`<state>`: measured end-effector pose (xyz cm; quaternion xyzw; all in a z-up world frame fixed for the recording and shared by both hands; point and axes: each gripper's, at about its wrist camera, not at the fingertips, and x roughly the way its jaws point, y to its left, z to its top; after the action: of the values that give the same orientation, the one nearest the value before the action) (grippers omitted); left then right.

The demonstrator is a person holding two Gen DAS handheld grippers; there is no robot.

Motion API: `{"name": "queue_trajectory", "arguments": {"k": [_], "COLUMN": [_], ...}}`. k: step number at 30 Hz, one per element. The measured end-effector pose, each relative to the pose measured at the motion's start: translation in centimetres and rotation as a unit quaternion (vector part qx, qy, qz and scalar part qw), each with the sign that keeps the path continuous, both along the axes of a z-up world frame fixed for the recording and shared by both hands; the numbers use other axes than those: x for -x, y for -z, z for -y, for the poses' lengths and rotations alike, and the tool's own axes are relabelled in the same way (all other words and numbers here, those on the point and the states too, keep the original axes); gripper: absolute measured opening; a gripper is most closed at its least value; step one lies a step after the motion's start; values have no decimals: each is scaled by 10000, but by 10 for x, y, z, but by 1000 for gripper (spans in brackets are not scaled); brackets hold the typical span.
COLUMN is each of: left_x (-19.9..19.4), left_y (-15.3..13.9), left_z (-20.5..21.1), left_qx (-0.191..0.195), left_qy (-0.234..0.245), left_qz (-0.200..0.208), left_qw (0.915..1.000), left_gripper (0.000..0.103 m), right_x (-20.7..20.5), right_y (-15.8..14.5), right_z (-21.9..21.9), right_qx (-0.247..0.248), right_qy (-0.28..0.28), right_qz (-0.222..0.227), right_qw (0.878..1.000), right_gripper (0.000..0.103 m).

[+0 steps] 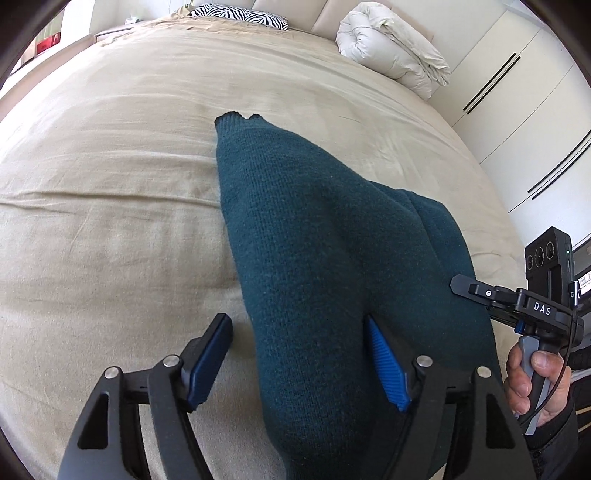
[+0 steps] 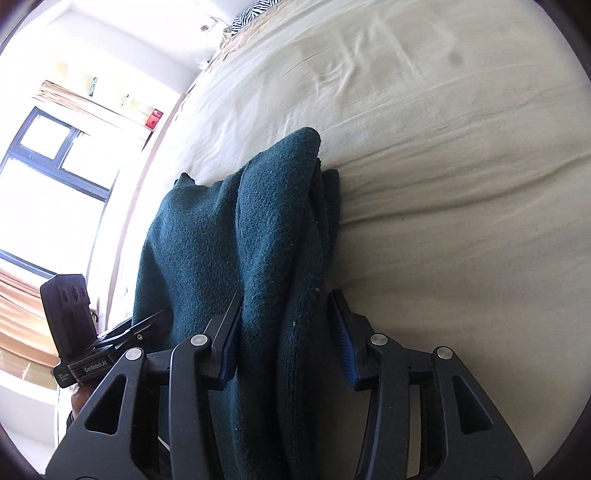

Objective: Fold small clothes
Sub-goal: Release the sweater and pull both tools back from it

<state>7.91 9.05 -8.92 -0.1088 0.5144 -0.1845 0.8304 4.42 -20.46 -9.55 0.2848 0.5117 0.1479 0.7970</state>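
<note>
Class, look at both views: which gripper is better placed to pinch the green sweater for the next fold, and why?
Probably the right gripper: the sweater has a thick fold between its open jaws. The left gripper stands wider, straddling only the sweater's edge.

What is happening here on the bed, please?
A person holds a gripper in each hand and is folding a dark teal knitted garment on a beige bed sheet. The garment lies doubled over in thick layers. The left gripper stands open, one pad clear of the cloth and the other beside its edge. The right gripper is also open, with a fold of the garment between its pads, not pressed. At the head of the bed lie a zebra-print pillow and a rolled white duvet.
</note>
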Motion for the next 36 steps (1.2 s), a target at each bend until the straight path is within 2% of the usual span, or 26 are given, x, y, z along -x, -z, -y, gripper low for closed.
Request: {"name": "queue_trajectory", "arguments": {"k": [3, 5, 8, 10, 12, 14, 16, 17, 18, 21, 24, 27, 29, 30, 31, 33, 35, 36], "left_x": [15, 26, 39, 41, 41, 41, 40, 39, 39, 39, 43, 56, 68, 76, 83, 100, 117, 125], "left_y": [-17, -33, -55, -62, -54, -42, -32, -29, -28, -24, -26, -40, -55, -64, -75, -98, -123, -136], "left_z": [-8, -14, -13, -1, 14, 24, 27, 29, 28, 29, 25, 17, 13, 11, 10, 7, 8, 8], "left_qx": [-137, -136, 53, 129, 133, -94, -169, -155, -151, -175, -88, -101, -322, -477, -628, -856, -1104, -1212], "left_qy": [-223, -416, -452, -240, 42, 104, 115, 122, 147, 186, 116, -138, -317, -420, -536, -745, -929, -1011], "left_qz": [274, 510, 849, 943, 914, 869, 827, 841, 864, 921, 1018, 1331, 1748, 1981, 2236, 2846, 3410, 3627], "left_qw": [9993, 9977, 9954, 9952, 9957, 9961, 9964, 9963, 9960, 9954, 9947, 9910, 9836, 9781, 9712, 9519, 9289, 9184], "left_gripper": [71, 71, 71, 71, 71, 71, 71, 71, 71, 71, 71, 71, 76, 86, 95, 103, 103, 103], "right_x": [13, 26, 42, 47, 44, 41, 39, 40, 42, 44, 49, 65, 80, 87, 93, 107, 121, 134], "right_y": [-20, -38, -61, -64, -53, -31, -7, 0, 4, 12, 10, -9, -32, -46, -61, -95, -125, -143], "right_z": [19, 28, 22, 4, -14, -19, -11, -6, -1, 10, 19, 29, 32, 31, 29, 22, 11, 9], "right_qx": [193, 21, -667, -935, -936, -910, -1162, -1292, -1399, -1676, -1580, -866, -393, -100, 214, 873, 1477, 1686], "right_qy": [415, 591, 252, -184, -435, -313, -115, -62, -28, 120, 361, 722, 885, 957, 1019, 1124, 1381, 1556], "right_qz": [183, 365, 743, 775, 682, 376, 177, 209, 251, 308, 384, 592, 957, 1154, 1370, 1869, 2393, 2677], "right_qw": [9988, 9976, 9947, 9924, 9923, 9946, 9930, 9914, 9899, 9853, 9860, 9919, 9907, 9887, 9851, 9720, 9497, 9358], "right_gripper": [43, 45, 45, 45, 45, 45, 41, 39, 33, 32, 34, 39, 39, 43, 45, 49, 65, 81]}}
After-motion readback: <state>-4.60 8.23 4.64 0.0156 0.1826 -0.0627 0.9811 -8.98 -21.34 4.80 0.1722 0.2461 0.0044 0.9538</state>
